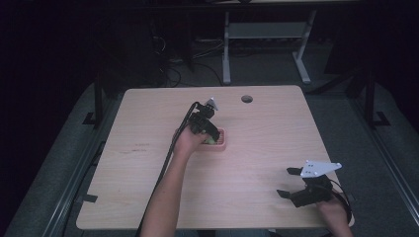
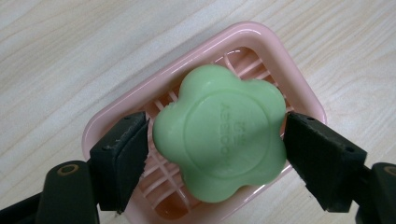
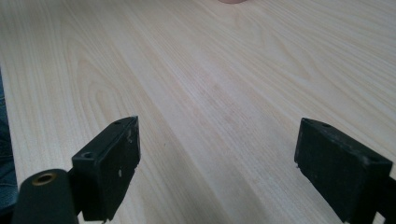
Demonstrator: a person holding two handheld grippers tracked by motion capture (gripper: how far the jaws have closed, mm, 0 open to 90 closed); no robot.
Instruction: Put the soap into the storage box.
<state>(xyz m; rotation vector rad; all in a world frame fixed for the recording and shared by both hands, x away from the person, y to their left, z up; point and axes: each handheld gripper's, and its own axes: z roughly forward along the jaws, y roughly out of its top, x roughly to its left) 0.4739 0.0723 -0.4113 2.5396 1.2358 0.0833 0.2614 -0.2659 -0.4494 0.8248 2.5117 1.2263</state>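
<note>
Green flower-shaped soap (image 2: pixel 219 133) lay in pink slatted soap dish (image 2: pixel 299 88) mid-table. Left gripper (image 2: pixel 215 144) straddled it, jaws at or just off its sides w/ no firm clamp evident. Right gripper (image 1: pixel 289 182) sat wide open, empty, near table's front right. Risk: slick soap squirting out, or dish dragging along.

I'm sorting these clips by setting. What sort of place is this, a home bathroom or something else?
Probably a lab or workshop, not a bathroom: a bare wooden table with a cable hole stands on grey carpet, with loose cables and a white desk frame behind. The soap and pink dish look like props.
</note>
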